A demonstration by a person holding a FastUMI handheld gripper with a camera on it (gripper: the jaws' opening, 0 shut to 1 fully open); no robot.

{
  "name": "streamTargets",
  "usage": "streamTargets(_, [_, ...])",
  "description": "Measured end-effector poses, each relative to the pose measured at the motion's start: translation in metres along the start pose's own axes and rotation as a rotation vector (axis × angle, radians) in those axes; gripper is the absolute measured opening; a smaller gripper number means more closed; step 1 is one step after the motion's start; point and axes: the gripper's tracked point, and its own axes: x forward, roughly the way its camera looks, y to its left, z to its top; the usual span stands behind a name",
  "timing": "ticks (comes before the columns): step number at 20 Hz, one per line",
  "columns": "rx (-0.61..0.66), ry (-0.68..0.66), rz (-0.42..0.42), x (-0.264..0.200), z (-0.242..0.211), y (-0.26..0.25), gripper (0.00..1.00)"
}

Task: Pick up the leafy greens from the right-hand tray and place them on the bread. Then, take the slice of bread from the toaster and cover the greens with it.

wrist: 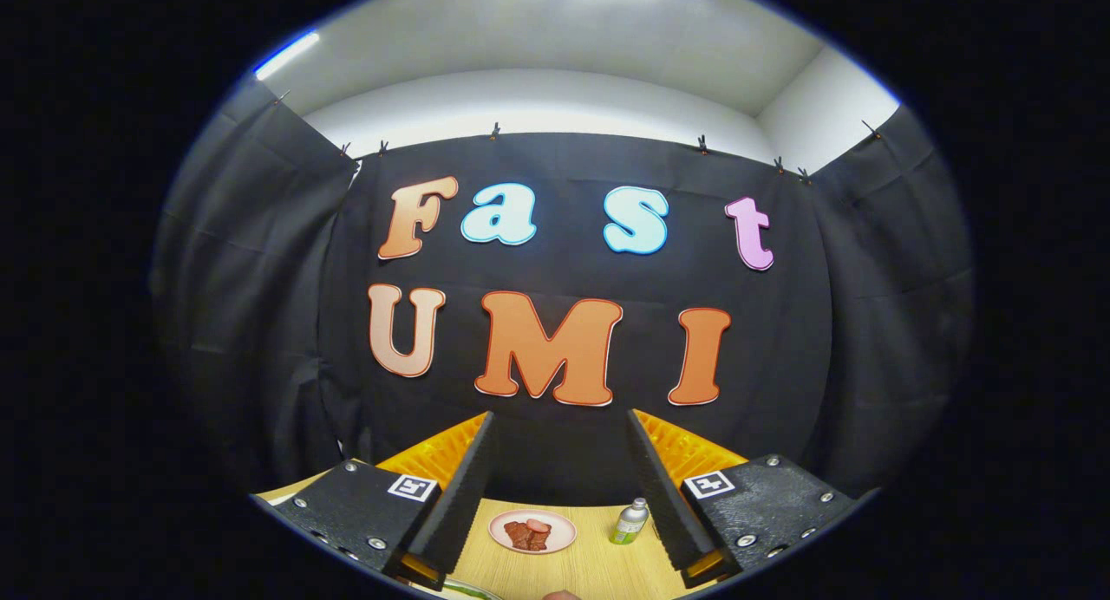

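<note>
1. The fingers (559, 487) are standing wide apart, gripping nothing;
2. Beyond them a plate (532, 531) of meat is sitting on the counter (590, 565), a small bottle (630, 522) beside it;
3. The greens: cannot tell where.

Pink plate (564, 524) of sliced meat (527, 534) beside a small green bottle (630, 523) on the wooden table (581, 570)

- The gripper (559, 496) is raised and points level toward the booth's far side.
- Its two fingers (460, 487) stand wide apart, nothing between them, nothing touching either one.
- Each finger has a black ribbed inner pad, an orange outer side, and a black mounting block carrying a square marker.
</note>
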Motion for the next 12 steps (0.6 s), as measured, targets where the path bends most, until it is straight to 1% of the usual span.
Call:
streamTargets(2, [0.004, -0.015, 0.007, 0.001, -0.001, -0.001, 0.88])
streamTargets(12, [-0.001, -0.012, -0.011, -0.005, -0.020, -0.013, 0.88])
